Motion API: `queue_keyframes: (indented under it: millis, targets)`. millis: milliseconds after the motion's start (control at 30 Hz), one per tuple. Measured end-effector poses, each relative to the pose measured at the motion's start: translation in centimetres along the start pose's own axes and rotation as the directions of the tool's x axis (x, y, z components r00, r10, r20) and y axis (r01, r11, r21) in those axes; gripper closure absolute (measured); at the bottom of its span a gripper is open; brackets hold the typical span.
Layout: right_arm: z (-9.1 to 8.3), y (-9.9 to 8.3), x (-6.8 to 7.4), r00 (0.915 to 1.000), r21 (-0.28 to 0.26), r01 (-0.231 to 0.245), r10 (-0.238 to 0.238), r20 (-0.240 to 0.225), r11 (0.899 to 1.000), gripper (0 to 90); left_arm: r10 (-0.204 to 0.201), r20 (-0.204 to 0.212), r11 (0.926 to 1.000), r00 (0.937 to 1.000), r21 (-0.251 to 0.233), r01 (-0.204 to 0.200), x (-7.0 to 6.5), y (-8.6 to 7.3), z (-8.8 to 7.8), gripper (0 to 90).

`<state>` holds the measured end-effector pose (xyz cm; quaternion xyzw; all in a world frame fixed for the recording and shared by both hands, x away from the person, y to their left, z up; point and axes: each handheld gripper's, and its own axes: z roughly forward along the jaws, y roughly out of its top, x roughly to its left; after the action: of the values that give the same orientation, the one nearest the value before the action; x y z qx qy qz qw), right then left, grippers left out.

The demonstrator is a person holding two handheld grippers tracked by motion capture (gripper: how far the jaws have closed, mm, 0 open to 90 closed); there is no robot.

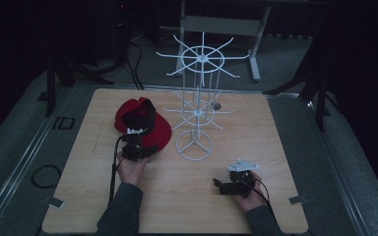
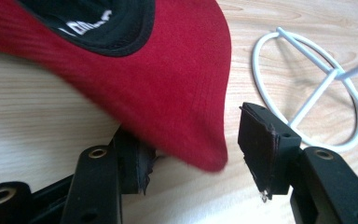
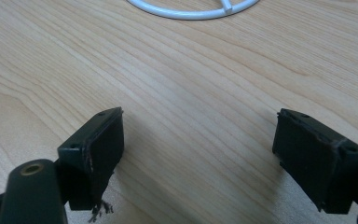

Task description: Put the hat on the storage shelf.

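In the high view a wooden table (image 1: 275, 147) fills the middle of the frame, dimly lit, with dark floor and cables around it. A red cap (image 1: 145, 123) with a black lining lies left of centre on the table, opening upward, its brim pointing toward the bottom of the frame. Just right of the cap stands a white wire rack (image 1: 199, 93), a pole on a ring-shaped base with two tiers of radiating hooks.

The person's left hand (image 1: 130, 169) comes in from the lower left and holds the left claw (image 1: 137, 147) at the near edge of the cap's brim. In the left gripper view the red cap (image 2: 168, 79) spreads across the upper left, and the tip of its brim dips into the gap between the two black jaws. The jaws stand apart, one on each side of the brim; the left jaw sits just under the brim's edge, and the right jaw is clear of the fabric, so the claw has not closed on it. The rack's white base ring (image 2: 307, 88) lies at the right of that frame.

The right hand (image 1: 248, 194) rests at the lower right of the table, well apart from the cap, holding the right claw (image 1: 220, 186). In the right gripper view its jaws are spread wide over bare wood (image 3: 191, 93), gripping nothing, with an arc of the base ring (image 3: 191, 11) at the top edge.
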<state>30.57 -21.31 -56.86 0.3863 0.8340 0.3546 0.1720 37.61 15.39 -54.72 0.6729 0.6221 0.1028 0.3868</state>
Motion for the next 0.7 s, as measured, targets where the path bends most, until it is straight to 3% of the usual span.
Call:
queue_keyframes:
  millis: [167,267,300,400,600,700]
  targets:
    - [0.0,0.0,0.0,1.0,0.0,0.0,0.0,0.0,1.0,16.3,-0.012,-0.019,0.9998,0.9998,0.015,0.012,0.7,0.2,1.2,47.9]
    - [0.0,0.0,0.0,1.0,0.0,0.0,0.0,0.0,1.0,16.3,-0.016,-0.003,0.9998,0.9999,0.008,0.016,1.1,0.2,1.6,49.6]
    - [0.0,0.0,0.0,1.0,0.0,0.0,0.0,0.0,1.0,16.3,-0.005,-0.01,1.0,0.9999,-0.001,0.005,1.2,0.1,1.6,52.4]
    - [0.0,0.0,0.0,1.0,0.0,0.0,0.0,0.0,1.0,16.3,-0.015,0.023,0.9999,0.9996,-0.007,0.015,1.5,0.1,1.6,57.8]
    - [0.0,0.0,0.0,1.0,0.0,0.0,0.0,-0.001,1.0,16.3,0.036,0.014,0.9979,0.9993,-0.055,-0.035,1.0,-0.1,1.0,70.4]
    - [0.0,0.0,0.0,1.0,0.0,0.0,0.0,-0.001,1.0,16.3,0.03,0.03,0.9958,0.9991,-0.087,-0.027,1.2,-0.4,0.7,78.7]
